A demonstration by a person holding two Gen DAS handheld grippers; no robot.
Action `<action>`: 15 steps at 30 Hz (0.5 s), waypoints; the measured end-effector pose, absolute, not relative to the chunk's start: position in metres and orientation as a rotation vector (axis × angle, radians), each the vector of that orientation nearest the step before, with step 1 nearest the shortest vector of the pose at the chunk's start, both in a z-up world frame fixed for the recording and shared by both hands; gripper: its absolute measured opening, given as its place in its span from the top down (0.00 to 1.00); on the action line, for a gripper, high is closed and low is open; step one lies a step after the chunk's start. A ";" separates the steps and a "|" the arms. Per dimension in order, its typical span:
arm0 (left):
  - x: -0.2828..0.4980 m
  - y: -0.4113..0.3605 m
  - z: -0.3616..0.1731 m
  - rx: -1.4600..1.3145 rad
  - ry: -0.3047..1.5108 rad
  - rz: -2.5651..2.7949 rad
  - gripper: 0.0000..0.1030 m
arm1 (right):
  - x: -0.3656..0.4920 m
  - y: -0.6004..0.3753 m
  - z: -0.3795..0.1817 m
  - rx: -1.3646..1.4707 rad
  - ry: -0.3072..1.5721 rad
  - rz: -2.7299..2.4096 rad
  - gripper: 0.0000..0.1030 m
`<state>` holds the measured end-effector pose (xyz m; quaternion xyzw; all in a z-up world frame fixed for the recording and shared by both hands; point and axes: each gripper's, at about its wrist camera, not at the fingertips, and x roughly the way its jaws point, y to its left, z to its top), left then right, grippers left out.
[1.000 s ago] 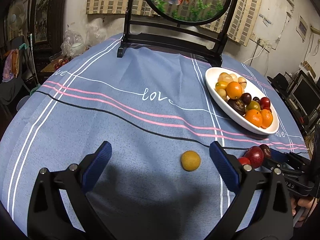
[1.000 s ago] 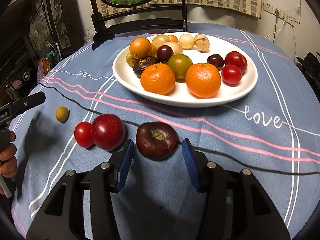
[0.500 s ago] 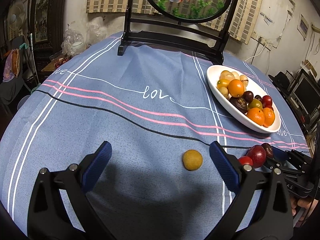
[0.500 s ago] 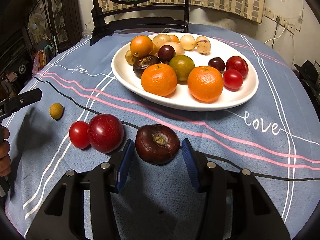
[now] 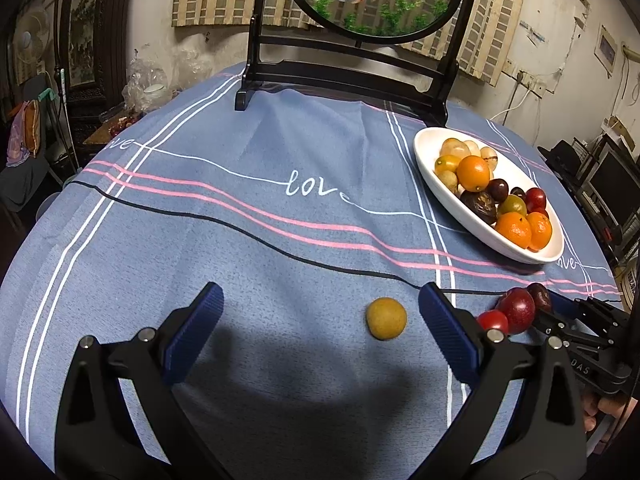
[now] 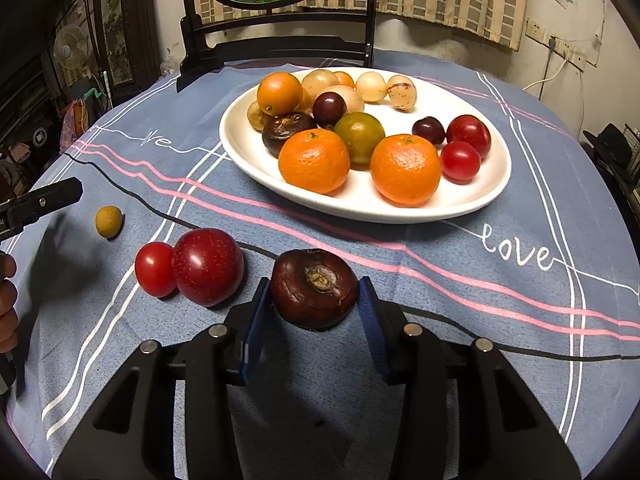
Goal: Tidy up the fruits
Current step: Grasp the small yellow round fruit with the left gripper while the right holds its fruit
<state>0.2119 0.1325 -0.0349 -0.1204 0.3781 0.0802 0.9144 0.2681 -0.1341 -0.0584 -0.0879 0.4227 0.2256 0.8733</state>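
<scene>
A dark brown fruit [image 6: 314, 288] lies on the blue cloth, just in front of the white plate [image 6: 360, 213] heaped with oranges, plums and pale fruits. My right gripper [image 6: 314, 286] is closing on it, and both blue pads touch its sides. To its left sit a red plum [image 6: 208, 266] and a cherry tomato [image 6: 154, 268], touching each other. A small yellow-brown fruit [image 5: 386, 317] rests on the cloth between the wide-open fingers of my left gripper [image 5: 320, 296], nearer the right finger and touching neither. The left wrist view shows the plate [image 5: 480, 236] at the right.
A round goldfish screen on a black stand [image 5: 348, 80] occupies the table's far side. A person's hand [image 6: 6, 300] shows at the left edge of the right wrist view. The round table drops off close behind the plate and at both sides.
The right gripper's jaws have narrowed until the pads meet the dark brown fruit. The left gripper and the small yellow-brown fruit have stayed where they were.
</scene>
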 end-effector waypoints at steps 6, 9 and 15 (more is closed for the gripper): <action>0.215 0.104 -0.038 -0.115 0.792 0.060 0.04 | 0.268 -0.144 -0.057 -0.142 0.899 0.463 0.57; 0.213 0.088 -0.039 -0.023 0.781 0.043 0.09 | 0.267 -0.145 -0.056 -0.131 0.903 0.462 0.57; 0.217 0.080 -0.047 -0.001 0.821 -0.013 0.37 | 0.266 -0.146 -0.056 -0.130 0.904 0.461 0.57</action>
